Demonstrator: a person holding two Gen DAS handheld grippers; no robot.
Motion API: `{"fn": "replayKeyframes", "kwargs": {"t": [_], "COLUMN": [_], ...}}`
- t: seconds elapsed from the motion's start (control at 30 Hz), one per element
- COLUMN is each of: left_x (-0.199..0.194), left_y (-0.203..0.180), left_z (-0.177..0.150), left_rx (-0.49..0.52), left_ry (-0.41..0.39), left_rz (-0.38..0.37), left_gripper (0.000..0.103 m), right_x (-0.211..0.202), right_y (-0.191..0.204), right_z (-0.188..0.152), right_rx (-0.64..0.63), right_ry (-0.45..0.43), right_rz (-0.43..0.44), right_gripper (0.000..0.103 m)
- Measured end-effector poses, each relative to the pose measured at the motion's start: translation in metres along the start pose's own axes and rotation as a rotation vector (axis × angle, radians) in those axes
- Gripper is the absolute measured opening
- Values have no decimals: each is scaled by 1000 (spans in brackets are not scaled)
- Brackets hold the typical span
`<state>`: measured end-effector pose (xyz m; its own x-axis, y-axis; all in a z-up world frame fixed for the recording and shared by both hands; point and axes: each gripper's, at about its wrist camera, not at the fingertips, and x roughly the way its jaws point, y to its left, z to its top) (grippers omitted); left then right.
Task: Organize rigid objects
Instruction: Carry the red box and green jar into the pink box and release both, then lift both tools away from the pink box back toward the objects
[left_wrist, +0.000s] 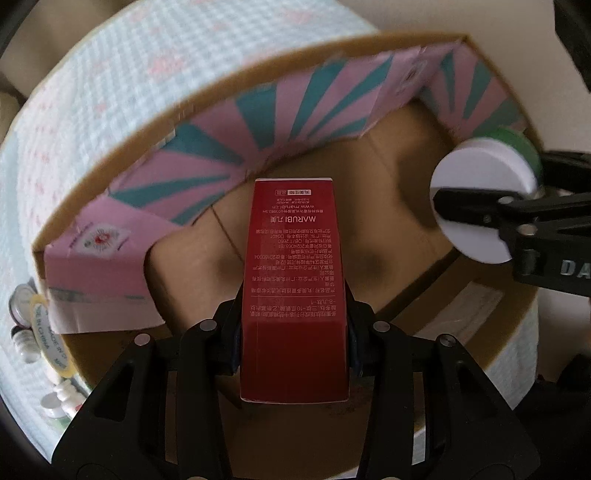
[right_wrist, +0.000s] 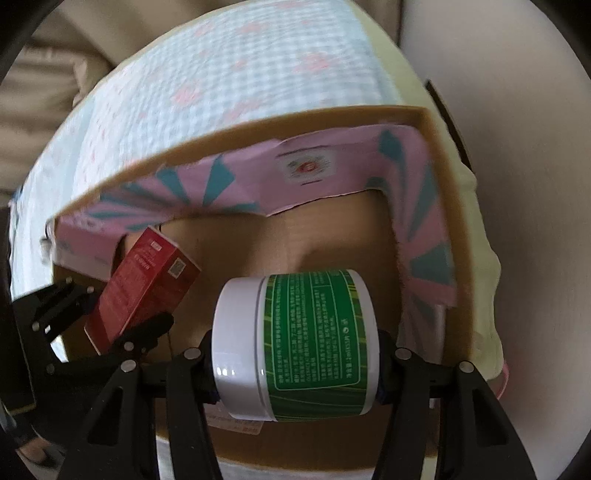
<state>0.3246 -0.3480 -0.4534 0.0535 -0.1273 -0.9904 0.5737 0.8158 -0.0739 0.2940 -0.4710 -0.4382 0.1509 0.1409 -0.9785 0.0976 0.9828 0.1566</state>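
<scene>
While both claws are hanging over the open cardboard box (left_wrist: 388, 177), the left gripper (left_wrist: 293, 343) is clamping a tall red carton (left_wrist: 291, 280) by its two long sides, jaws drawn in narrow with the pads pressing flat on the card. White print on the carton is reading "MARUBI" and "www.marubi.cn", upside down to the left wrist camera, above rows of small Chinese text. The right gripper (right_wrist: 295, 363) is holding a round jar (right_wrist: 295, 343) sideways, one pad on its white lid end and one on its base, jaws standing somewhat wider than the left pair. A green label with fine white print is wrapping the jar; too small to read. Both objects are sitting above the bare brown floor of the box, the carton toward the left wall, the jar toward the right, well apart. Pink and teal striped flaps (left_wrist: 295, 103) are folding down along the far and side walls, narrowing the rim there; the middle floor is lying open. Outside the left wall, a roll of tape (left_wrist: 48, 332) is showing "MADE IN CHINA", lying on the pale blue checked cloth (left_wrist: 110, 92) beside small bottles (left_wrist: 26, 343).
</scene>
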Motion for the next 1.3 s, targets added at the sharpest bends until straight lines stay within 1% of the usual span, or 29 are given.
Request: {"fn": "replayKeyframes", "kwargs": {"t": [0.07, 0.17, 0.2, 0.23, 0.27, 0.3, 0.33, 0.37, 0.4, 0.53, 0.67, 0.8, 0.83, 0.87, 0.93, 0.97, 1.13, 1.27, 1.3], "left_x": [2, -2, -4, -11, -19, -26, -30, -33, -33, -32, -30, -33, -34, -35, -39, -44, -65, -113, -141], "left_y": [0, 0, 0, 0, 1, 2, 4, 7, 9, 17, 22, 17, 16, 15, 11, 12, 9, 6, 10], "left_z": [-3, -4, -4, -5, -5, -7, -9, -14, -17, -30, -40, -42, -33, -34, -37, -34, -39, -54, -63], "left_rx": [21, 33, 35, 41, 43, 40, 33, 20, 10, -26, -40, -41, -39, -36, -30, -29, -35, -44, -46], "left_ry": [13, 18, 18, 1, -18, -33, -47, -50, -45, -38, -41, -52, -54, -59, -74, -79, -121, -165, -174], "left_rz": [20, 25, 33, 56, 80, 92, 90, 68, 56, 49, 54, 55, 56, 58, 66, 67, 67, 75, 79], "left_gripper": [38, 38, 40, 45, 81, 100, 102, 103, 103, 103, 103, 103, 103, 103, 103, 103, 103, 103, 103], "right_x": [1, 1, 1, 0, -3, -3, -6, -12, -18, -35, -44, -53, -53, -57, -58, -65, -81, -105, -111], "right_y": [5, 14, 15, 16, 14, 14, 14, 11, 9, -1, -5, -7, -8, -8, 1, 3, 10, 19, 22], "right_z": [-1, 2, 3, 4, 3, 5, 5, 4, 3, -4, -10, -22, -22, -28, -30, -35, -36, -46, -48], "right_rx": [-23, -48, -44, -41, -41, -37, -33, -30, -27, 20, 46, 55, 55, 55, 58, 59, 40, 34, 32], "right_ry": [-2, -7, -8, -12, -14, -11, -10, -18, -28, -65, -77, -72, -71, -74, -78, -81, -93, -121, -129], "right_rz": [7, 12, 6, -13, -46, -61, -52, -12, 8, 43, 22, 18, 14, 9, 3, -1, -37, -43, -44], "right_gripper": [53, 53, 53, 53, 57, 83, 103, 103, 103, 103, 103, 103, 103, 103, 103, 103, 103, 103, 103]}}
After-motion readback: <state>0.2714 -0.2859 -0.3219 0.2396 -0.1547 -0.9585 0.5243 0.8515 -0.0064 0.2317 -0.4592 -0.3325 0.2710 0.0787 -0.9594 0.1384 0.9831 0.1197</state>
